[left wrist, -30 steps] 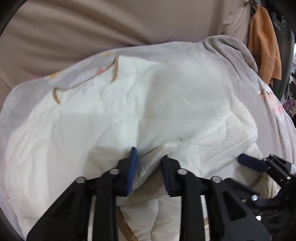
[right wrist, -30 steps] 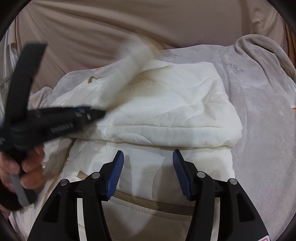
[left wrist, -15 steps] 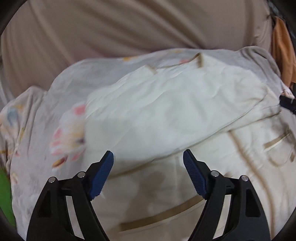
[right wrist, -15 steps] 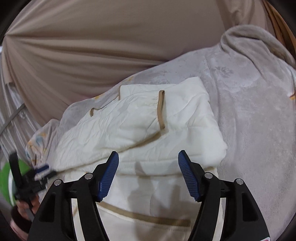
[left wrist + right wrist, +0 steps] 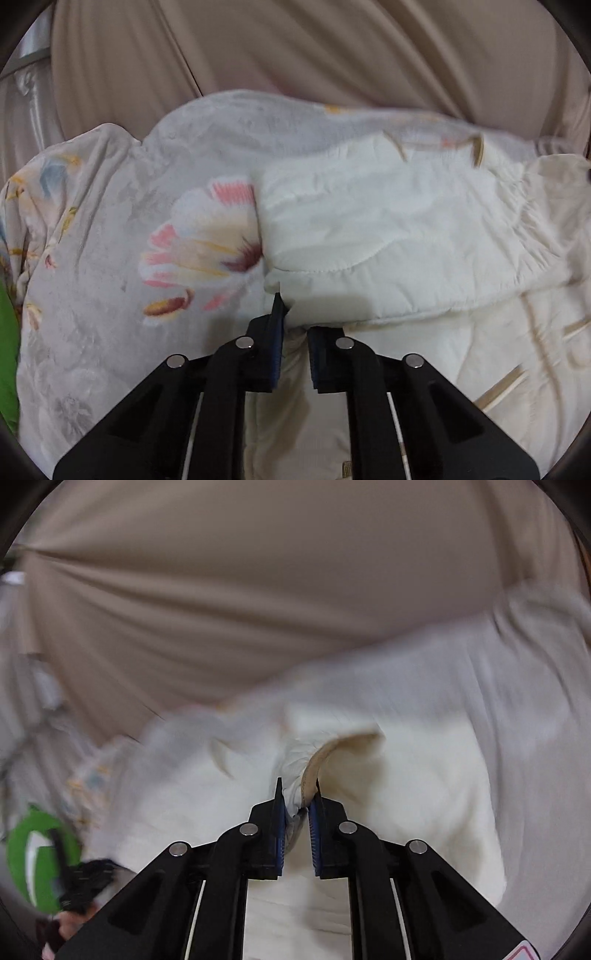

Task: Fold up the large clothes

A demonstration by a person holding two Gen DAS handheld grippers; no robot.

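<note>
My left gripper (image 5: 293,325) has its blue-padded jaws drawn nearly together on the near left corner of the cream-white quilted garment with tan trim (image 5: 388,236), the fabric bunched between the pads and hiding the right fingertip. That garment lies folded over itself on the grey plush blanket with a pink and yellow flower print (image 5: 110,229), its left edge just beside the big printed flower (image 5: 207,243); a lower layer of the same garment spreads out toward me and to the right, with tan bands crossing it. Behind the blanket hangs a beige draped fabric backdrop (image 5: 332,55), and a strip of bright green (image 5: 7,350) shows at the far left edge. My right gripper (image 5: 298,801) is pinched down too, its pads narrowly apart with a gathered, tan-edged cuff (image 5: 314,771) of the garment clamped between them; the cuff's opening curls up and away from the fingertips. The right view is heavily blurred, so I can only make out the white garment spread below, the grey blanket at the right, and a green object (image 5: 37,856) low on the left.
</note>
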